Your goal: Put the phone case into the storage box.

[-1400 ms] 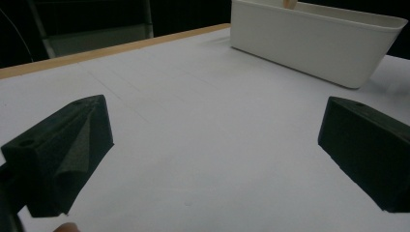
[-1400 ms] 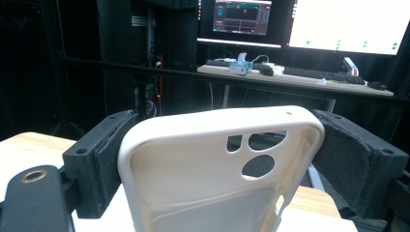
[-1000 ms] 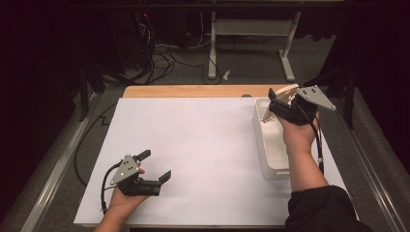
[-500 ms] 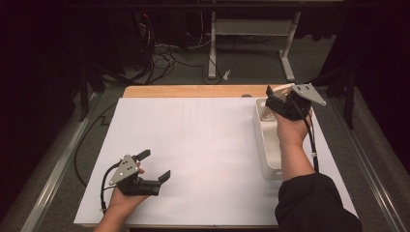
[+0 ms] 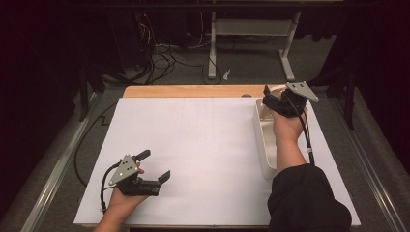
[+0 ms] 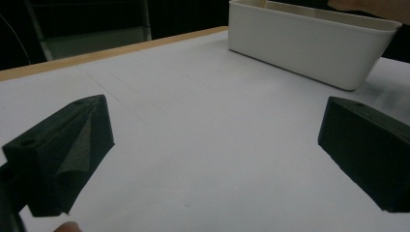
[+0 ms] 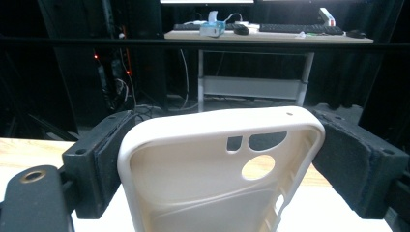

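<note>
A cream phone case (image 7: 193, 183) with camera cut-outs stands upright between the jaws of my right gripper (image 7: 227, 130), which is shut on its two long edges. In the high view the right gripper (image 5: 271, 98) hovers over the far end of a white oblong bin (image 5: 263, 145) at the table's right side, with a bit of the case (image 5: 276, 89) showing beyond it. My left gripper (image 5: 155, 165) rests near the table's front left, open and holding nothing. In the left gripper view, its jaws (image 6: 212, 145) are spread wide over the bare white table top, and the bin (image 6: 309, 43) stands farther off.
A white sheet (image 5: 193, 145) covers the table, with a strip of wood (image 5: 183, 91) along its far edge. Beyond the table are a desk frame (image 5: 251, 34), cables on the floor (image 5: 159, 53) and dark curtains. A keyboard and small items lie on a far desk (image 7: 270, 29).
My right hand has shifted slightly left over the bin's far end, still holding the case. The left gripper has stayed put.
</note>
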